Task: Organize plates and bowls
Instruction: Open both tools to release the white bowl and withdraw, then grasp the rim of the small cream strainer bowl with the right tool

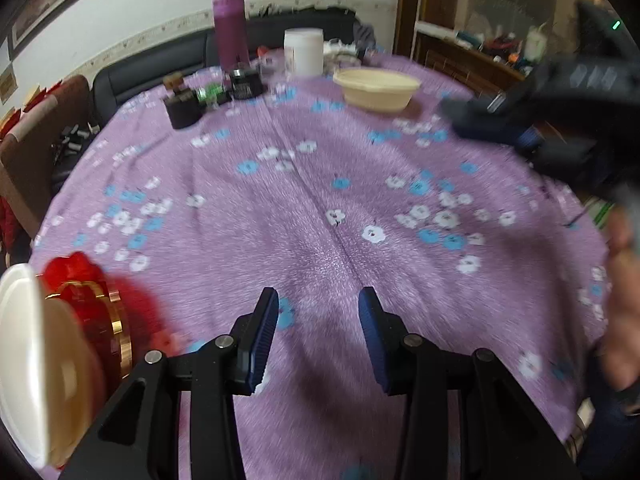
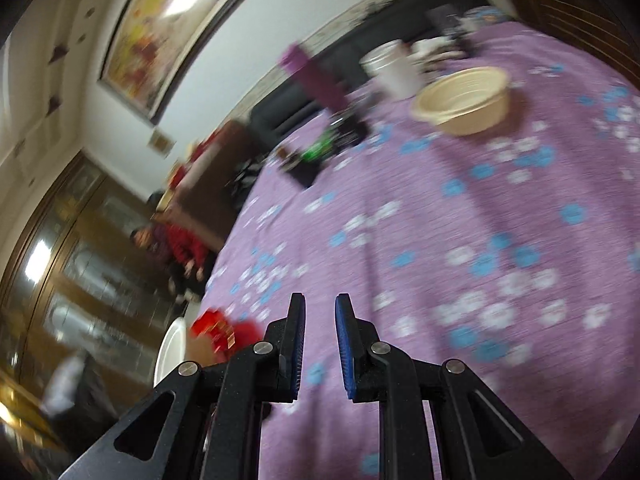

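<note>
Desk first: it is round under a soft lilac cloth printed with blue and white flowers, with your cream bowl well away at the far side and a white plate on edge against a red, gold-trimmed stand at the near left rim. Both views are smeared, so I would slow down; your left hand-held gripper hovers with its ribbed blue pads wide apart and empty; your right hand-held gripper is tilted, pads slightly apart, holding nothing. Bowl looks thin, smooth and flared; pinch its rim squarely, gently.
</note>
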`<state>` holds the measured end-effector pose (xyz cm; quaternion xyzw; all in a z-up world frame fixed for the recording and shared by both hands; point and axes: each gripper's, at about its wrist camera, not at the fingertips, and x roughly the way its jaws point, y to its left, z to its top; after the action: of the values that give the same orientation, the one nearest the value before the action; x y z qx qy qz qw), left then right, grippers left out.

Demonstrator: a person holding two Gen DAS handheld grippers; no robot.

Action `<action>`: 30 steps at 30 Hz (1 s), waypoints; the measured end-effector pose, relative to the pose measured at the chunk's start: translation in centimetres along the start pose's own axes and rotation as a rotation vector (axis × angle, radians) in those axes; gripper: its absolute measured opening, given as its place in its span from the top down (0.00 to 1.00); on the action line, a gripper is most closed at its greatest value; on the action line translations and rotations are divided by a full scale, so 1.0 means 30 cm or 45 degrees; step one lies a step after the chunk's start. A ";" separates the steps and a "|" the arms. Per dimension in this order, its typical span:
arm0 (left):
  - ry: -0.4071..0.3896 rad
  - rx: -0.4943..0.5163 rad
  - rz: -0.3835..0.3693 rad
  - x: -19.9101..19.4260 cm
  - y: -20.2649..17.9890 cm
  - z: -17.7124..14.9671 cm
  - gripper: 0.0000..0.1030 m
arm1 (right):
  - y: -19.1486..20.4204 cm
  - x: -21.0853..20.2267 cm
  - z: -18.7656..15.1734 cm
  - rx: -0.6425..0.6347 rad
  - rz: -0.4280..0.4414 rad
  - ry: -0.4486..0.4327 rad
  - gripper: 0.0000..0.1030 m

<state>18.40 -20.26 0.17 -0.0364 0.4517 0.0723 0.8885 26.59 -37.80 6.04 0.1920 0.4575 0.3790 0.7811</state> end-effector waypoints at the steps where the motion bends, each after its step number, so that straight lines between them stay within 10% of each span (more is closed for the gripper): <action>1: 0.004 -0.003 0.005 0.025 -0.001 0.006 0.61 | -0.030 -0.015 0.032 0.029 -0.030 -0.020 0.83; 15: 0.015 -0.013 -0.087 0.071 0.043 0.017 0.61 | -0.331 0.158 0.446 0.410 -0.261 -0.108 0.78; 30: 0.018 -0.034 -0.157 0.070 0.081 0.021 0.61 | -0.379 0.264 0.504 0.392 -0.449 -0.086 0.91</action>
<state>19.73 -17.57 -1.15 -0.0767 0.4538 0.0230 0.8875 46.68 -38.28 1.85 0.2386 0.5099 0.1557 0.8117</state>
